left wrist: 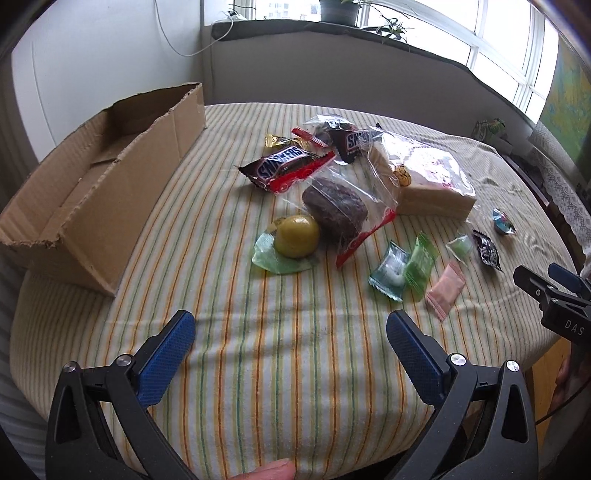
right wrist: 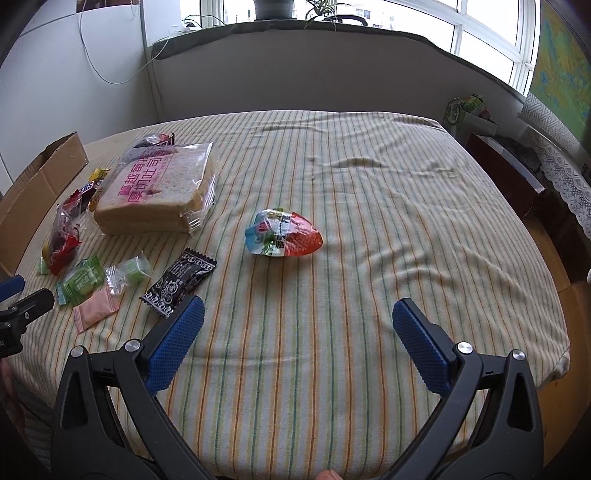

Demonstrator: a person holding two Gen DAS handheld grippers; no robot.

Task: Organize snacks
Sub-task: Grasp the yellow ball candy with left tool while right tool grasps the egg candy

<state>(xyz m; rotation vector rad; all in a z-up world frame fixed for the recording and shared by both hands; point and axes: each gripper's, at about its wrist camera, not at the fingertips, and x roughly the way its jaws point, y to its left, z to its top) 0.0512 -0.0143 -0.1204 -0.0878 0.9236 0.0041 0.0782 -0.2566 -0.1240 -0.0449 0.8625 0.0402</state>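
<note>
Snacks lie scattered on a striped cloth table (left wrist: 280, 332). In the left wrist view I see a Snickers bar (left wrist: 284, 166), a wrapped brown cake (left wrist: 336, 206), a yellow-green ball snack (left wrist: 295, 236), a bagged bread loaf (left wrist: 428, 181) and several small candies (left wrist: 417, 264). An open cardboard box (left wrist: 99, 206) stands at the left. My left gripper (left wrist: 291, 325) is open and empty, short of the snacks. My right gripper (right wrist: 297, 312) is open and empty, near a colourful egg-shaped packet (right wrist: 282, 238). The bread loaf (right wrist: 159, 192) and a black sachet (right wrist: 179, 282) lie to its left.
A windowsill with potted plants (left wrist: 340, 11) runs behind the table. A green carton (right wrist: 465, 110) and dark furniture (right wrist: 517, 166) stand off the table's right side. The right half of the cloth (right wrist: 424, 206) is bare and wrinkled.
</note>
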